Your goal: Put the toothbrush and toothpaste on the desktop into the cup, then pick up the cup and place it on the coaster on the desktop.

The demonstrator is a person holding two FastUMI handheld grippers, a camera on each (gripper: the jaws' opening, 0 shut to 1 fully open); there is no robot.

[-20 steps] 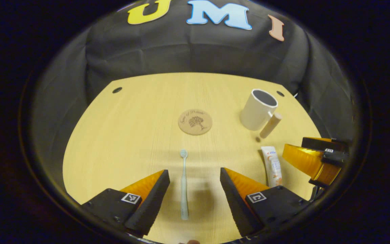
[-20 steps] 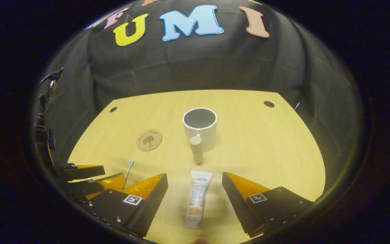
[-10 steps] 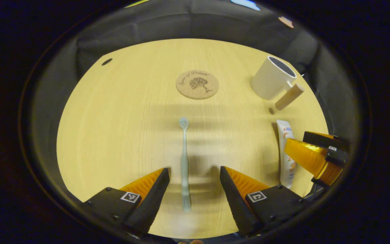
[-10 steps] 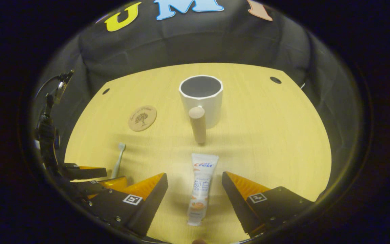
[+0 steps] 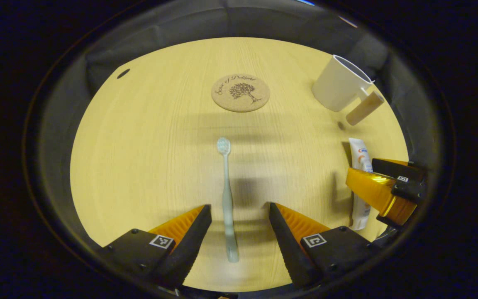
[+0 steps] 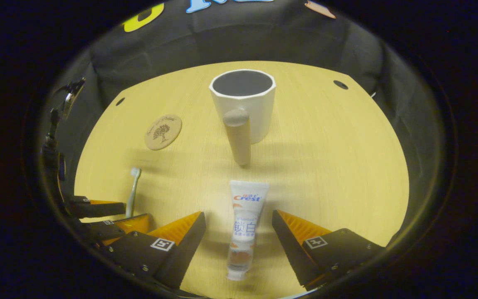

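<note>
- Left gripper (image 5: 239,224): jaws wide apart, holding nothing; toothbrush (image 5: 226,195) lies between them on the desk (image 5: 139,145), lower centre of the left gripper view.
- Right gripper (image 6: 239,232): jaws wide apart, straddling the toothpaste (image 6: 243,224), lower centre of the right gripper view; not gripped.
- Cup (image 6: 245,104) upright, upper centre, handle toward the camera.
- Coaster (image 6: 163,132) left of the cup, printed with a tree; script unreadable.

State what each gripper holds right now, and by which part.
Nothing. The open left gripper straddles the toothbrush handle; the open right gripper straddles the toothpaste.

Each gripper (image 5: 239,232) (image 6: 239,236) carries black blocks (square coded markers on top).
</note>
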